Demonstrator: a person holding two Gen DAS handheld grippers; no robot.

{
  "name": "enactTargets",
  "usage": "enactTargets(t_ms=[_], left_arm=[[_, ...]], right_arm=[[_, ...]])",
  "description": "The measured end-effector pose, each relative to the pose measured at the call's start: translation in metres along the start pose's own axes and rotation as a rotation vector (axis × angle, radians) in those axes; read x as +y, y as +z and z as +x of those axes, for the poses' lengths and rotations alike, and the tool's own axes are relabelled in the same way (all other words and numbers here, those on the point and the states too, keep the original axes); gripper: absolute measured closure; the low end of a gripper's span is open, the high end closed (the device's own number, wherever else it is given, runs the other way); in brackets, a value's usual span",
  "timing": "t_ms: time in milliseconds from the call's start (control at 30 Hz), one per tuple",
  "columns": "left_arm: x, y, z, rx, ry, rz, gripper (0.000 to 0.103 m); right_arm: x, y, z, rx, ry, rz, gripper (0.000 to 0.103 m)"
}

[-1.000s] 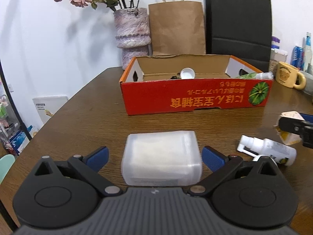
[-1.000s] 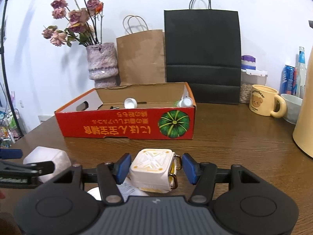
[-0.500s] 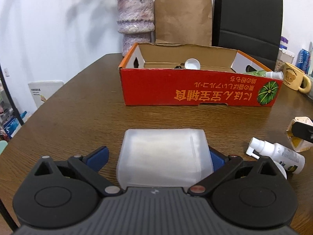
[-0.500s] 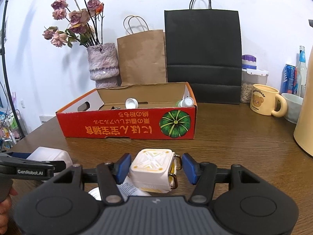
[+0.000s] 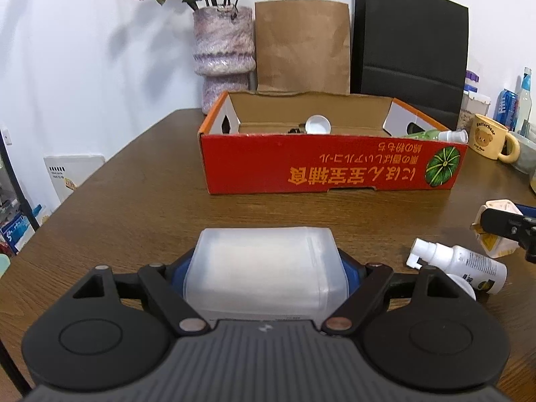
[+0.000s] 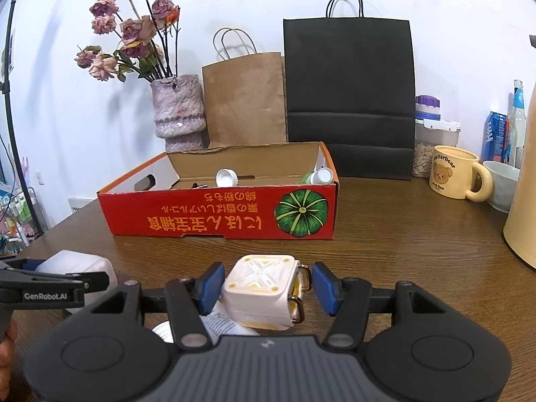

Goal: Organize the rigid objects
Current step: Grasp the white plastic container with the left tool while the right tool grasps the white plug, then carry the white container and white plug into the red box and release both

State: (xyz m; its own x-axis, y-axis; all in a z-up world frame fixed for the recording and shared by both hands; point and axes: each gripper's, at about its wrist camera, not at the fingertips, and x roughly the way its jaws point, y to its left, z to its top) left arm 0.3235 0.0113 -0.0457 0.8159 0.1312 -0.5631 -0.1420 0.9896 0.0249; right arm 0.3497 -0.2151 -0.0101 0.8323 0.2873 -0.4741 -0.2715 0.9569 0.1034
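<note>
A translucent white plastic box (image 5: 264,268) lies on the wooden table (image 5: 134,211), between the fingers of my left gripper (image 5: 264,274). Its jaws are closing and the blue pads sit against the box's two sides. My right gripper (image 6: 266,288) is shut on a small white and yellow cube-shaped case (image 6: 261,288) with metal clasps. That case (image 5: 492,231) also shows at the right edge of the left wrist view. A white spray bottle (image 5: 469,268) lies on the table just under the case. The open red cardboard box (image 5: 335,171) stands farther back and holds a white cap (image 5: 317,124) and a green bottle (image 5: 432,134).
Behind the red box stand a vase of dried flowers (image 6: 177,114), a brown paper bag (image 6: 244,100) and a black paper bag (image 6: 348,100). At the back right are a yellow bear mug (image 6: 452,176), a bowl (image 6: 502,184), jars, cans and a cream jug (image 6: 522,207).
My left gripper's jaws have closed from wide apart onto the translucent box, which now sits deeper between the fingers. The right gripper and its case have not moved.
</note>
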Motion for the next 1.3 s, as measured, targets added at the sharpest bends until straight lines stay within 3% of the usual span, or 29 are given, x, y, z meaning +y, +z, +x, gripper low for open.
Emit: enactTargets(t_ms=[367,700,1300], left_arm=[[0.001,0.011,-0.020,-0.070,0.003,-0.036,0.019],[-0.001,0.045,-0.036,-0.124,-0.009,-0.077,0.019],[-0.008,0.115,-0.004,-0.182,0.007,-0.163,0.019]], right_arm=[[0.006,0.007,-0.005,-0.037,0.020,0.003,0.046],[0.022,0.032,-0.009,-0.099,0.048,-0.010,0.046],[0.028,0.091,0.027,-0.186,0.064,0.001,0.046]])
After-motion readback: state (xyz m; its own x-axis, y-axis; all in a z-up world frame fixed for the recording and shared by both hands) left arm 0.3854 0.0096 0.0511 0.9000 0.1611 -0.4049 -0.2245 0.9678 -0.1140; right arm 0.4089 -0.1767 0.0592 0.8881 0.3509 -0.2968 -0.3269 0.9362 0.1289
